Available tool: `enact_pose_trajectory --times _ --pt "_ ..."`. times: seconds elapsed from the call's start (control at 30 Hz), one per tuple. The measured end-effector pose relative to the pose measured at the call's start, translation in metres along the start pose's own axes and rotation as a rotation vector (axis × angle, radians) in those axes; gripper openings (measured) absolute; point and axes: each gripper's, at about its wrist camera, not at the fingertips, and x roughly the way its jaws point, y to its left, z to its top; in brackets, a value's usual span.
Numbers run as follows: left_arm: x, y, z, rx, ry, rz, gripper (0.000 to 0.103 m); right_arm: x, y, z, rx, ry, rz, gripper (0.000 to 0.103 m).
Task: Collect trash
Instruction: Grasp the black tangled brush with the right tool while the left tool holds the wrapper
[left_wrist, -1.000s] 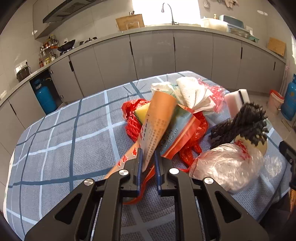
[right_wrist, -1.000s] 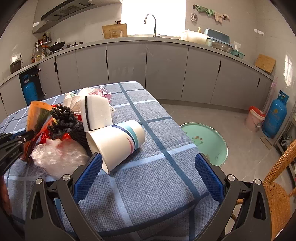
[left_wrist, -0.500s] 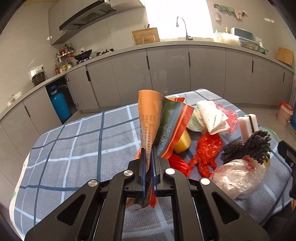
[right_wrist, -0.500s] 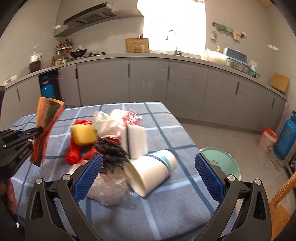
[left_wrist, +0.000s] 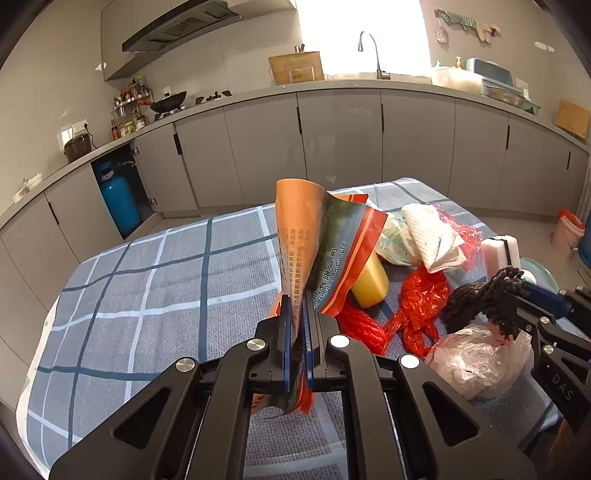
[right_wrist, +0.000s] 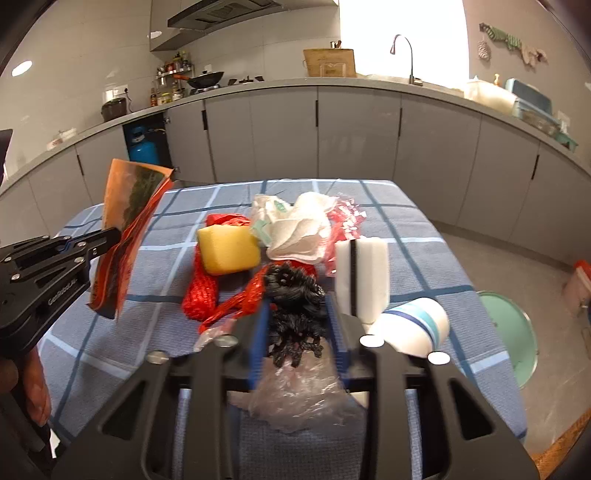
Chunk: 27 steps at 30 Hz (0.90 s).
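My left gripper (left_wrist: 295, 306) is shut on an orange snack wrapper (left_wrist: 314, 240) and holds it upright above the checked tablecloth (left_wrist: 166, 288). In the right wrist view, that wrapper (right_wrist: 129, 206) hangs at the left in the left gripper (right_wrist: 110, 236). The jaws of my right gripper (right_wrist: 299, 306) are closing, and their blue pads meet both sides of a black mesh bundle (right_wrist: 295, 291). The bundle rests on a crumpled clear plastic bag (right_wrist: 299, 391). A yellow sponge (right_wrist: 227, 251), red netting (right_wrist: 201, 291) and a white paper towel (right_wrist: 299, 229) lie just beyond.
A white sponge with a black stripe (right_wrist: 364, 277) and a tipped paper cup (right_wrist: 413, 326) lie right of the right gripper. On the floor past the table's right edge sits a green basin (right_wrist: 506, 332). Grey kitchen cabinets ring the table.
The left gripper has lifted the wrapper off the pile. The right gripper swung left from the cup to the black bundle, and its wide jaws have come together on it.
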Motion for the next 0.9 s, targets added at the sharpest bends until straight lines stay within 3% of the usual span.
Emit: enact_pose_trajectory --times 0.13,0.53,0.9 --pt "-0.007 0.002 0.008 0.0 -0.019 0.008 0.007 -0.015 0.006 0.008 -0.015 -0.059 0.023 0.014" --pt "-0.032 -0.024 0.045 0.044 -0.103 -0.023 0.007 -0.071 -0.004 0.038 0.0 -0.237 0.012 0.011" --pt "-0.037 -0.081 0.072 0.116 -0.142 -0.119 0.007 -0.092 -0.048 0.043 0.058 -0.276 -0.047 0.009"
